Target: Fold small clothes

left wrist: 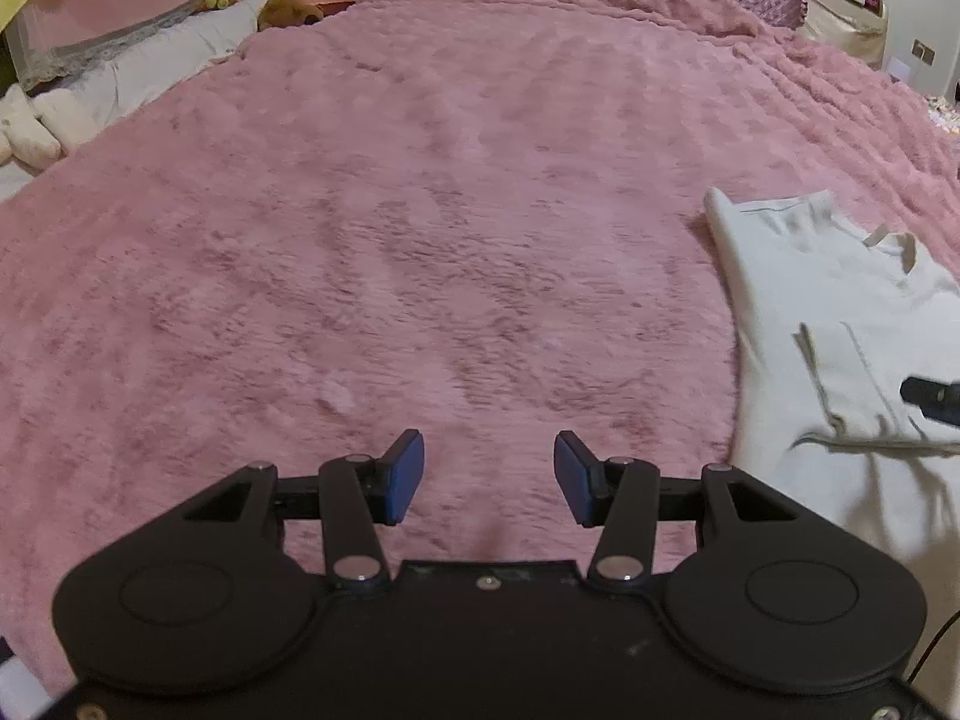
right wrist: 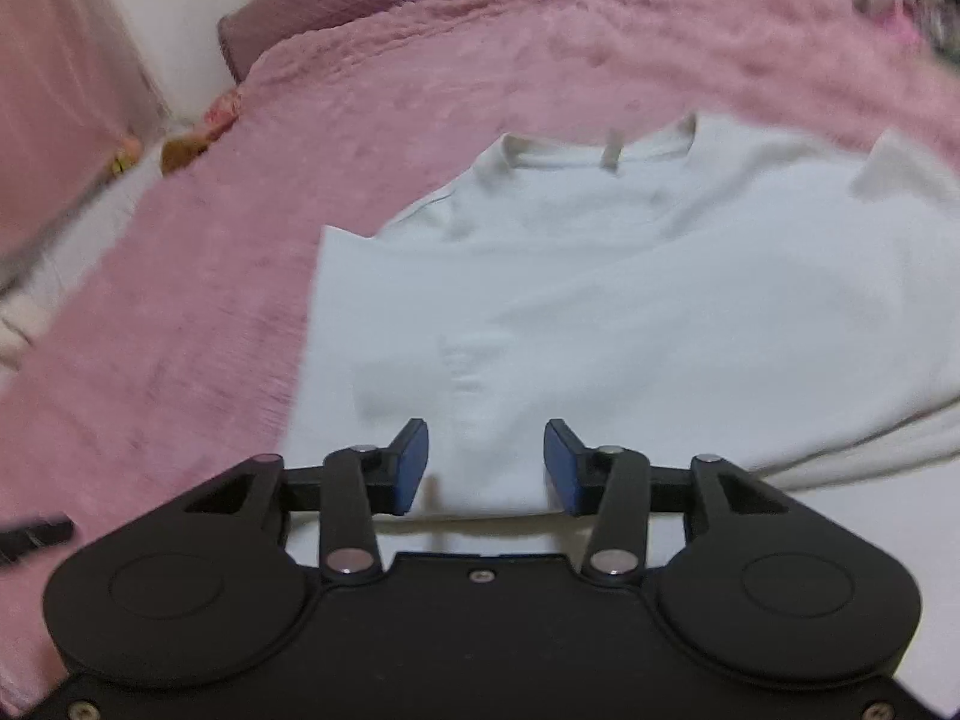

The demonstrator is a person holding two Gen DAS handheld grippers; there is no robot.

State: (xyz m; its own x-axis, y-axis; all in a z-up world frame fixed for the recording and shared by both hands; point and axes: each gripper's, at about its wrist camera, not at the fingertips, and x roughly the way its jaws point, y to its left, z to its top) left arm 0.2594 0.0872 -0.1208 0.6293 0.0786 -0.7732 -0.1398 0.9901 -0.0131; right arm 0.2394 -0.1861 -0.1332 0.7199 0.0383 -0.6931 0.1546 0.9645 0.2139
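White shirt (right wrist: 600,300) flat on pink blanket (left wrist: 420,210), both grippers' jaws apart

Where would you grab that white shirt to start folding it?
Probably at the bottom hem of the shirt, coming from the near side. It lies flat on the pink blanket with its collar at the far end, so the hem edge is closest to the open right tool and thin enough to pinch.

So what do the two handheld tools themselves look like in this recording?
Both match: the left tool and right tool have matte black plastic bodies with round side housings, silver pivot screws on black linkage bars, and blue rectangular finger pads. No sleeves or hands show.
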